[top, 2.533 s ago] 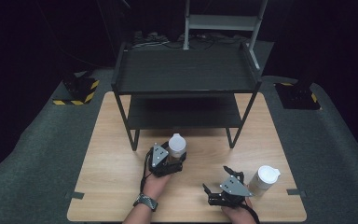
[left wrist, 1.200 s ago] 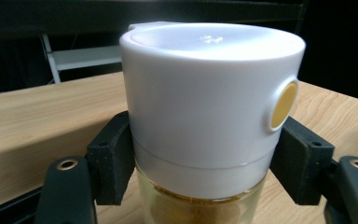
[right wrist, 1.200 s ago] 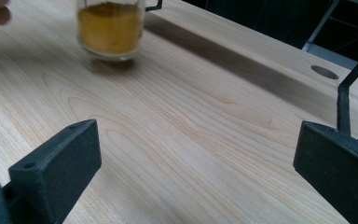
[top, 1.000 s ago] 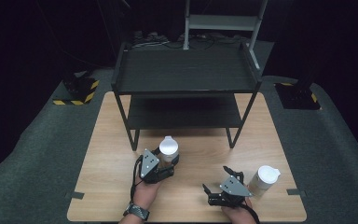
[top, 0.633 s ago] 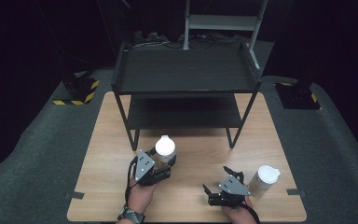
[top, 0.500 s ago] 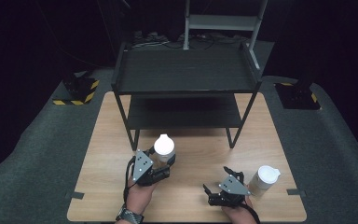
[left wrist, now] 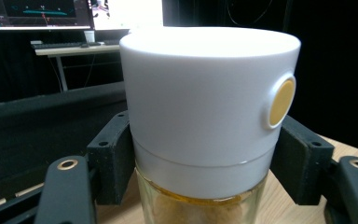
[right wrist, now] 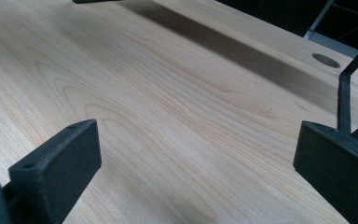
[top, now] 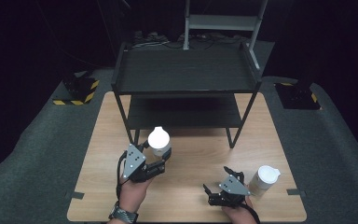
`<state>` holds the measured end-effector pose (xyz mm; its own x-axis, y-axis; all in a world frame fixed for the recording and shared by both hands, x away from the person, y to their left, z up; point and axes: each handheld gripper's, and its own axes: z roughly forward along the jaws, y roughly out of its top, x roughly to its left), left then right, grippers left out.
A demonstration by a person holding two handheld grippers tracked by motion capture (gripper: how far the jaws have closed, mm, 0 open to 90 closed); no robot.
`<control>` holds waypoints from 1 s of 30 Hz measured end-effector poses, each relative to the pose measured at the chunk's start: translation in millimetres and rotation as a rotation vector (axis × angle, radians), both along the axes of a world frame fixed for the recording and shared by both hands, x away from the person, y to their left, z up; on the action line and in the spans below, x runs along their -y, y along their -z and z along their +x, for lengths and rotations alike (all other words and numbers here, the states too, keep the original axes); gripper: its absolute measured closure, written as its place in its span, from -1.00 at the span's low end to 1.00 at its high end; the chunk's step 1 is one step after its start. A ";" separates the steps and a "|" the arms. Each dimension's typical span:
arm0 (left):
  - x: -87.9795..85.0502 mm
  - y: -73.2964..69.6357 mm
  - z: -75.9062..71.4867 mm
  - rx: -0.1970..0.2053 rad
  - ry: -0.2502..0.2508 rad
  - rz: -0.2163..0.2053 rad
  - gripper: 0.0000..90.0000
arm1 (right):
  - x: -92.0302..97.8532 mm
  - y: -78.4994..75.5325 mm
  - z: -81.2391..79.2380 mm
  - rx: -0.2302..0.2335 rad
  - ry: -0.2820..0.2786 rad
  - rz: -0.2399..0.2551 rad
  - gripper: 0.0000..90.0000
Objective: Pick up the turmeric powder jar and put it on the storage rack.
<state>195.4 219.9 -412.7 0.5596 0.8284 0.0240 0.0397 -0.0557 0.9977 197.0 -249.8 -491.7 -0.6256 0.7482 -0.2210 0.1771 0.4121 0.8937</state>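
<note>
A: Nearest us, what is the right claw (top: 214, 193) doing?

B: It rests low over the light wooden bench (top: 196, 154), jaws spread wide with nothing between them. The right gripper view confirms bare wood grain between the pads. A second white-capped jar (top: 265, 179) stands on the bench just beside that hand, untouched; the claw appears to be parked there while the other hand works.

A: And the left claw (top: 160, 161)?

B: Clamped on the white-lidded glass jar with amber contents (top: 159, 142). In the left gripper view the pads (left wrist: 110, 158) press both sides just below the lid's lower edge, at the neck. Gripping there probably keeps the jar upright and stops it slipping downward.

A: Where is the jar relative to the shelving?

B: Held in front of the black two-tier metal shelf unit (top: 186, 70), near its front left leg, clear of both tiers.

A: Any change from the earlier frames?

B: Yes. The jar stood further right, nearer the shelf; it now sits more to the left and looks larger to the overhead camera, consistent with lifting. The right claw and second jar are unchanged.
</note>
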 end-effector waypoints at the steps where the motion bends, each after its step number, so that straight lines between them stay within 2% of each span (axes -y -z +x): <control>1: -0.7 -1.9 -0.2 0.003 -0.001 0.004 -0.32 | 0.0 0.1 -0.1 0.001 0.000 0.000 -1.00; 11: -6.5 -22.0 -2.7 0.044 -0.011 -0.005 -0.32 | 0.2 0.4 -0.4 0.003 0.000 0.001 -1.00; 30: -16.6 -63.4 1.3 0.093 -0.017 -0.026 -0.32 | 0.7 0.4 -0.1 0.000 0.000 0.005 -1.00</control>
<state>196.7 236.5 -349.2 0.5418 0.8388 0.0539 -0.0529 -0.0300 0.9982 196.9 -250.5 -492.0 -0.6254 0.7493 -0.2176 0.1769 0.4078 0.8958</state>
